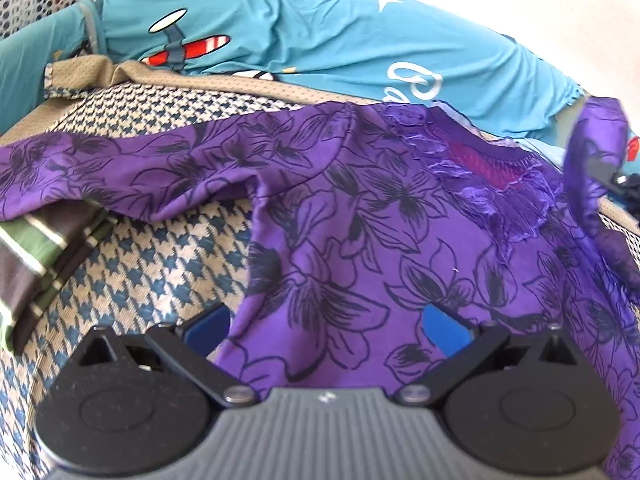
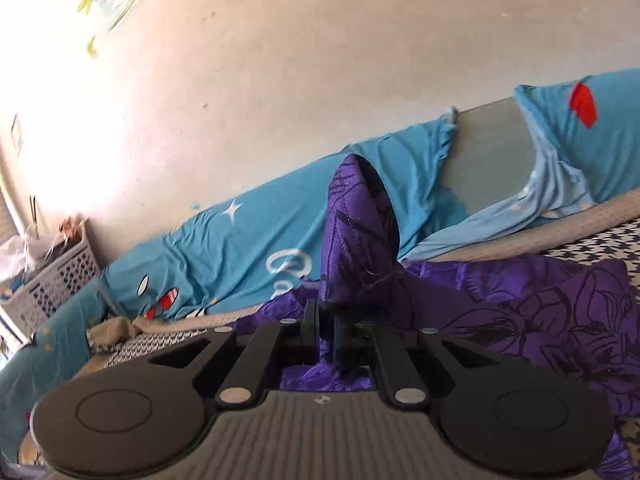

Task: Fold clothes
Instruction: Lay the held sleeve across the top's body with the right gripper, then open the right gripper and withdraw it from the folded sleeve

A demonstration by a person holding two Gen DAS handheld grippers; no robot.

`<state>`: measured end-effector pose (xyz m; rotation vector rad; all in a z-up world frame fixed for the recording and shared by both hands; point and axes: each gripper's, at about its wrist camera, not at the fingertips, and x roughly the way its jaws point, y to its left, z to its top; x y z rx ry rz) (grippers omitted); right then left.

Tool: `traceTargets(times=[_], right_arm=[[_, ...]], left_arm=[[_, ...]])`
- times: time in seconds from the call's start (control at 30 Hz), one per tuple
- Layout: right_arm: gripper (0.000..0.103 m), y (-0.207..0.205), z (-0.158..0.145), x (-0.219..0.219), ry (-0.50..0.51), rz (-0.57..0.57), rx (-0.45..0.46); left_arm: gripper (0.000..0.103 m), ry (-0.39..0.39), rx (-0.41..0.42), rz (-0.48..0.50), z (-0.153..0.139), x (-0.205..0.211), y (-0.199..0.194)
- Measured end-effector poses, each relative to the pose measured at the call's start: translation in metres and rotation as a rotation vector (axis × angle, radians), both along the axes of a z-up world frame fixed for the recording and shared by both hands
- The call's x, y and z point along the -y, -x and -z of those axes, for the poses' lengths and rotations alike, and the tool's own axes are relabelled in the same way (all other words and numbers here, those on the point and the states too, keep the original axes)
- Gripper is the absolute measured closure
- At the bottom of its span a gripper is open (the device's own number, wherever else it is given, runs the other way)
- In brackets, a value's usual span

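A purple top with black flower outlines [image 1: 400, 240] lies spread on the houndstooth bed cover [image 1: 160, 264], its lace neckline [image 1: 488, 168] toward the far side. My left gripper [image 1: 326, 322] hovers over the near part of the top. It is open, its blue pads [image 1: 444, 324] wide apart with the cloth lying loose between them. In the right wrist view my right gripper [image 2: 325, 320] is shut on a fold of the purple top [image 2: 520, 312]. A flap of that cloth [image 2: 356, 232] stands up past its fingertips. The same lifted flap [image 1: 592, 152] shows at the right edge of the left wrist view.
Blue bedding with an aeroplane print [image 1: 280, 32] is bunched along the wall behind the top [image 2: 224, 248]. A grey headboard [image 2: 492, 160] shows between the blue folds. A folded green and grey striped garment [image 1: 36, 256] lies at the left. A white perforated basket [image 2: 60, 280] stands by the wall.
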<state>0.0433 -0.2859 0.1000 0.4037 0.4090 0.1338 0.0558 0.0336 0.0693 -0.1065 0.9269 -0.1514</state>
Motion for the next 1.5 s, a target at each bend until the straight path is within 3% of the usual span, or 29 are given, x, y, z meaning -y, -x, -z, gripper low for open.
traceTargets(times=[0.27, 0.4, 0.57, 0.9, 1.23, 1.5], right_arm=[[0.095, -0.023, 0.035, -0.069, 0.116, -0.166, -0.065], [0.088, -0.024, 0.047, -0.082, 0.141, -0.171, -0.094], [0.081, -0.023, 0.037, -0.073, 0.079, -0.156, -0.086], [0.076, 0.001, 0.036, -0.038, 0.131, -0.077, -0.136], [0.065, 0.041, 0.028, -0.008, 0.248, -0.075, -0.147], [0.062, 0.075, 0.034, 0.034, 0.376, 0.013, -0.192]], left_arm=[[0.000, 0.006, -0.010, -0.045, 0.001, -0.010, -0.003], [0.000, 0.011, -0.017, -0.043, 0.001, -0.011, -0.004], [0.000, -0.004, 0.004, -0.043, -0.001, -0.009, -0.003], [0.000, 0.005, 0.052, -0.010, -0.002, 0.005, -0.003], [0.000, -0.017, 0.136, 0.025, -0.003, 0.037, -0.018], [0.000, -0.075, 0.165, 0.040, 0.008, 0.065, -0.034]])
